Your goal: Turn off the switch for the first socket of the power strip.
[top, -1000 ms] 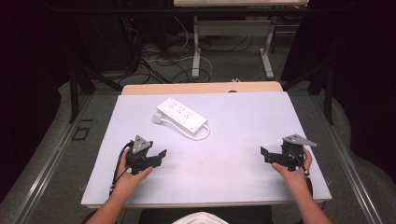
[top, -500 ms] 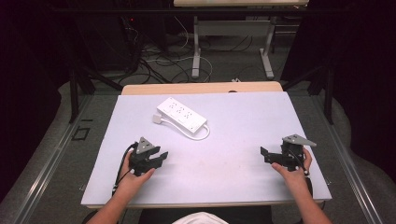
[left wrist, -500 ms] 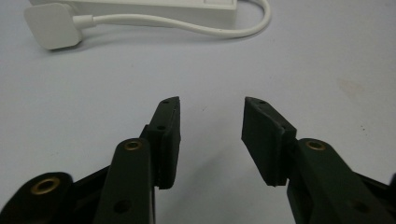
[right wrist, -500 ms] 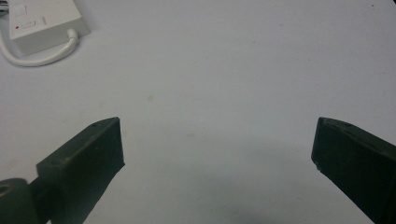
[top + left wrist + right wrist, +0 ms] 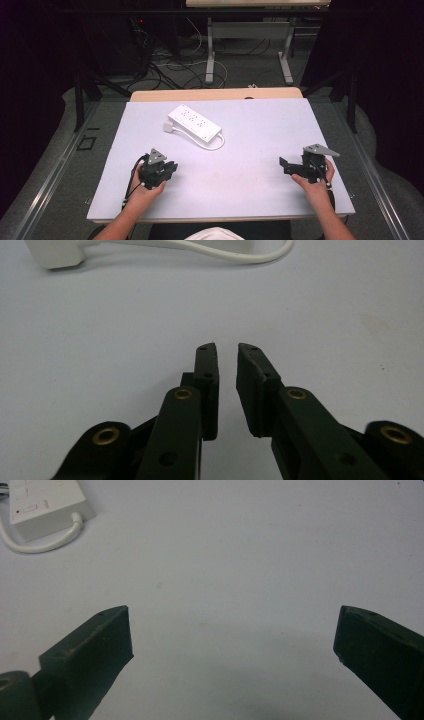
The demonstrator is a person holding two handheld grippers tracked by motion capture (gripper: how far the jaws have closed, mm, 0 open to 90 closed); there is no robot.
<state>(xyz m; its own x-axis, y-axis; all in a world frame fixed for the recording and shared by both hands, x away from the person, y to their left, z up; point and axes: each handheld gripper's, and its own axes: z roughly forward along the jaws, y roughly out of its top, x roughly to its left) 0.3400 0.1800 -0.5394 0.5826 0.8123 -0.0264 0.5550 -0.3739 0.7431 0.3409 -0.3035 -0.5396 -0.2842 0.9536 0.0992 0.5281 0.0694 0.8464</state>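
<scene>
power strip [image 5: 194, 121] | white, flat, angled | far-left table, cord looped beside

We saw the right gripper [image 5: 230, 645] with its two black jaws set wide apart — nothing between them but the bare white table [image 5: 250, 555]. Far off at the left lay a white power strip [image 5: 42, 502], its cord [image 5: 42, 542] looping nearer.

one power strip [image 5: 194, 121], two hand-held grippers, left hand-held gripper [image 5: 167, 169], right hand-held gripper [image 5: 286, 166]
</scene>
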